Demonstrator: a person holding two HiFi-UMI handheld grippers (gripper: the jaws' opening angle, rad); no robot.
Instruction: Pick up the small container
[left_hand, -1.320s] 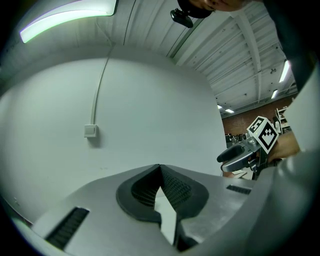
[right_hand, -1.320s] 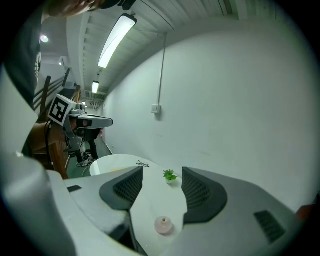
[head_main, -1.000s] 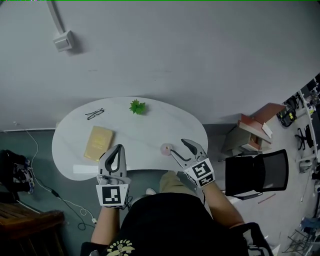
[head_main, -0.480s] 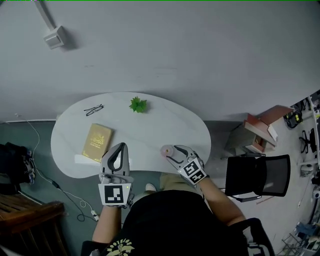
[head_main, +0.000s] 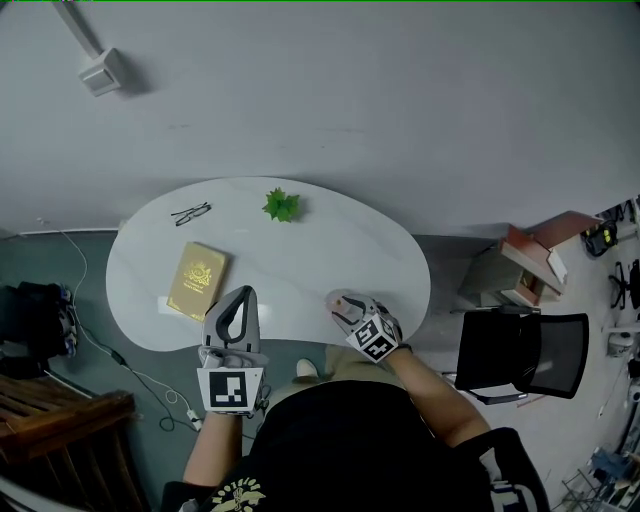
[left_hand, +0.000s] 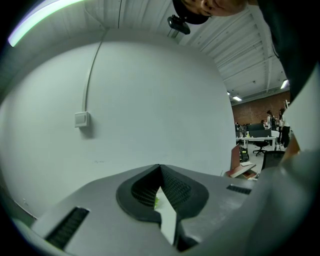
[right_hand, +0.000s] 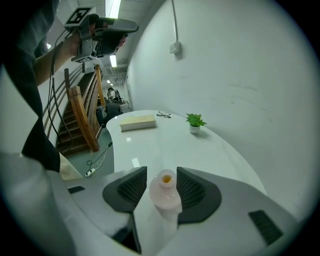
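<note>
The small pink container (head_main: 333, 299) stands near the front edge of the white table (head_main: 300, 250). From the right gripper view it is a round-bodied little pot (right_hand: 165, 194) with an orange-lined mouth. My right gripper (head_main: 341, 304) straddles it, and its jaws are closing. The dark pads (right_hand: 192, 189) stand close on either side, with a thin gap still on the left. My left gripper (head_main: 241, 296) hovers at the table's front edge, left of the container, shut and empty (left_hand: 160, 168).
On the table lie a tan book (head_main: 197, 280), a pair of glasses (head_main: 190, 213) and a small green plant (head_main: 281, 206). A black chair (head_main: 520, 350) and a low shelf (head_main: 530, 255) stand to the right. Wooden stairs (head_main: 60, 420) and cables lie at the left.
My right gripper has moved left and forward until its jaws enclose the pink container, and they have narrowed. The left gripper has stayed about where it was.
</note>
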